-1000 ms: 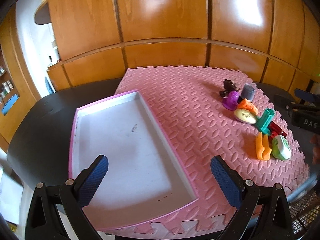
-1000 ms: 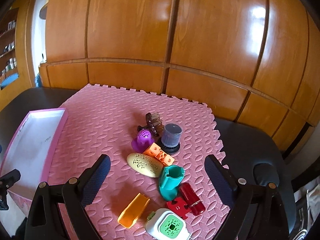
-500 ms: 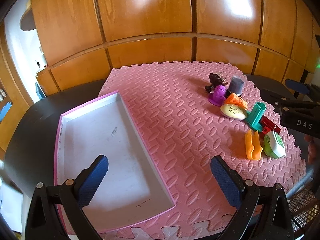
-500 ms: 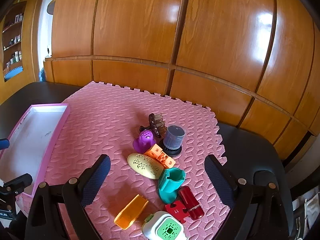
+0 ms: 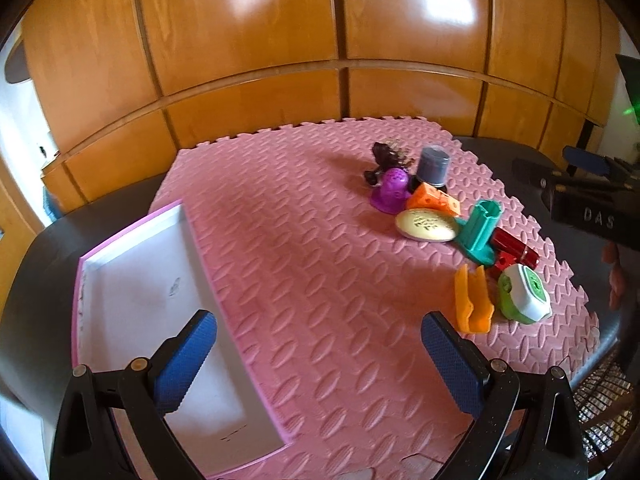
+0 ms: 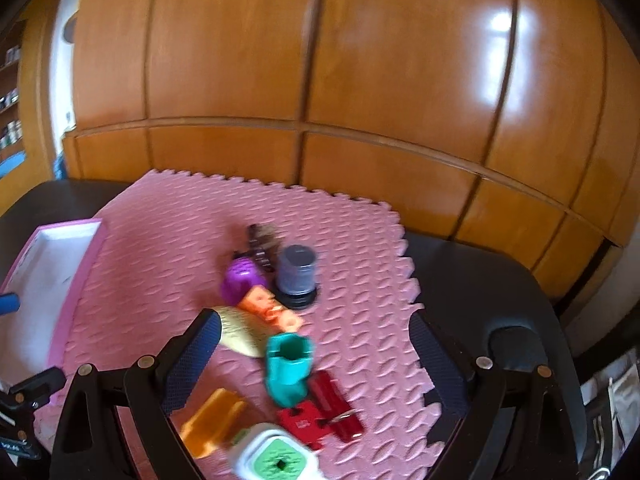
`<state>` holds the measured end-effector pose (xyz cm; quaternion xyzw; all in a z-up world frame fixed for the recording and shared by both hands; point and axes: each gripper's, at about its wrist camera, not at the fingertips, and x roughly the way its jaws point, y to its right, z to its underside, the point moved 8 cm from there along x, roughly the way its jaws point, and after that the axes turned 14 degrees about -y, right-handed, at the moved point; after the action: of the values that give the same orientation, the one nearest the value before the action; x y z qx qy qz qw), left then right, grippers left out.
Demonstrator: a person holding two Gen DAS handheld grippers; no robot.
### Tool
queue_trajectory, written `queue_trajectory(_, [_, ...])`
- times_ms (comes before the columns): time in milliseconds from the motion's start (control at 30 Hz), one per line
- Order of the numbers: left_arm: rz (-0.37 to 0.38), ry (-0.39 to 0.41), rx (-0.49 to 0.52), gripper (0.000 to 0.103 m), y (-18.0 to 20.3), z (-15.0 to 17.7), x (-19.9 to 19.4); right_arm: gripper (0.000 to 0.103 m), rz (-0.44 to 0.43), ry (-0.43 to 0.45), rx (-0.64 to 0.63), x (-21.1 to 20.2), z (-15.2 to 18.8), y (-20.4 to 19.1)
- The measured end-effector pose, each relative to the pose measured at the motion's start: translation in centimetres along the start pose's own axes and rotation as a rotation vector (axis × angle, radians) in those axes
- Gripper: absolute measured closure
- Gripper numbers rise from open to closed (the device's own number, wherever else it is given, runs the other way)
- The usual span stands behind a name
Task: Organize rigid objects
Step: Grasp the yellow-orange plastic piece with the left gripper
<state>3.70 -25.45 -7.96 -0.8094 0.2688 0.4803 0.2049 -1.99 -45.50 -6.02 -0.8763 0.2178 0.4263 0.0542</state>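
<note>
Right claw (image 6: 312,356), jaws wide and empty, hangs right over the toy cluster, teal piece (image 6: 289,368) at lower centre; left claw (image 5: 318,362), also wide, sits farther off.

The right gripper (image 6: 316,354) hangs with its jaws spread wide above a clutter of small toys on the pink foam mat (image 6: 168,264); the teal holder (image 6: 289,368) lies between its fingers.

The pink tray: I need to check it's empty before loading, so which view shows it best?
The left wrist view. There the pink tray shows nearly whole, its white floor bare, with only the left gripper finger covering one patch. The right wrist view catches just one end at its left edge, slightly blurred.
</note>
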Motion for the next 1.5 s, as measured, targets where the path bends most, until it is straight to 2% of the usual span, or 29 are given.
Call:
queue_trajectory(200, [0.021,0.002,0.038,0.000,2.2,-1.1,0.6,0.007,0.037,0.022,0.148,0.9,0.1,4.2])
queue_trajectory(333, [0.041,-0.004,0.066,0.000,3.8,-1.8,1.2,0.007,0.038,-0.011,0.198,2.3,0.7,5.7])
queue_trajectory(733, [0.100,-0.013,0.112,0.001,7.5,-3.8,3.3,0.007,0.023,-0.063,0.225,3.9,1.3,6.5])
queue_trajectory(1233, [0.174,-0.068,0.188,0.006,10.2,-3.4,5.7,0.007,0.039,-0.089,0.218,4.7,1.4,6.5])
queue_trajectory(1333, [0.192,-0.086,0.195,0.011,10.7,-3.4,6.6,0.007,0.036,-0.094,0.215,4.8,1.5,6.3])
queue_trajectory(1400, [0.209,-0.105,0.196,0.024,11.0,-3.4,7.3,0.007,0.035,-0.095,0.214,4.8,1.5,6.3])
queue_trajectory(1500, [0.289,-0.127,0.176,0.033,11.2,-3.3,7.9,0.007,0.028,-0.104,0.218,5.0,1.6,6.3])
